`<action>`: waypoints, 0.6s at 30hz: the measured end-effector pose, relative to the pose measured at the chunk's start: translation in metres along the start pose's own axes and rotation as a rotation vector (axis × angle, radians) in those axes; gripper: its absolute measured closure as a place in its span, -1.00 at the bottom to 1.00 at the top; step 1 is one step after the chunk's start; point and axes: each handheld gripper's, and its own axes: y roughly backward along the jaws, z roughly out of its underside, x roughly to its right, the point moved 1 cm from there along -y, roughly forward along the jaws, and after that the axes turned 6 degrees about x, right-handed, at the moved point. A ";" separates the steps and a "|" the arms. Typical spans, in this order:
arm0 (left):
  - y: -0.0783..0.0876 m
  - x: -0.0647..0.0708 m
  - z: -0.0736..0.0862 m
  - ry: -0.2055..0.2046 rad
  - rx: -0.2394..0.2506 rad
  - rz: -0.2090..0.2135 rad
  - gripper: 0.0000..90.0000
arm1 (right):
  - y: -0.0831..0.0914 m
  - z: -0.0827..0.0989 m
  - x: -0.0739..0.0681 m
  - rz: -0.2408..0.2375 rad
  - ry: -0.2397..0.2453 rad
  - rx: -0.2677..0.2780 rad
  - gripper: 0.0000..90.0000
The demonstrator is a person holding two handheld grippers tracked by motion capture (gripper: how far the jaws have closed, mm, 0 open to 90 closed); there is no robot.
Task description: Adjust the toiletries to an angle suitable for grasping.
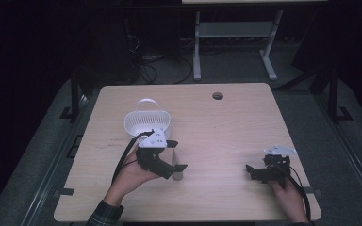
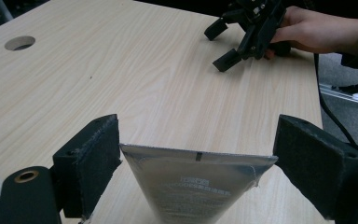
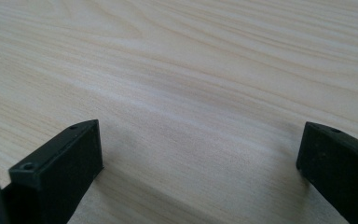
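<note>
The left gripper (image 1: 175,156) is held low over the table (image 1: 217,127), just in front of the white basket (image 1: 147,121). Its 2 fingers (image 2: 91,163) are spread wide, and a silvery tube (image 2: 198,184) stands upright between them, its flat crimped end on top. The tube's edge sits right at the left pad and only just meets the other, so nothing is pinched. Well off to the other side, the right gripper (image 1: 250,171) rests at the table's near edge, its fingers (image 3: 60,168) spread over bare wood.
</note>
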 end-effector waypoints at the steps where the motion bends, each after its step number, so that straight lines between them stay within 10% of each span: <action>1: 0.000 -0.001 0.000 0.001 0.003 0.000 -0.68 | 0.000 0.000 0.000 0.000 0.000 0.000 -1.00; 18: 0.004 -0.002 0.000 0.007 0.002 0.012 -0.34 | 0.000 0.000 0.000 0.000 0.001 0.000 -1.00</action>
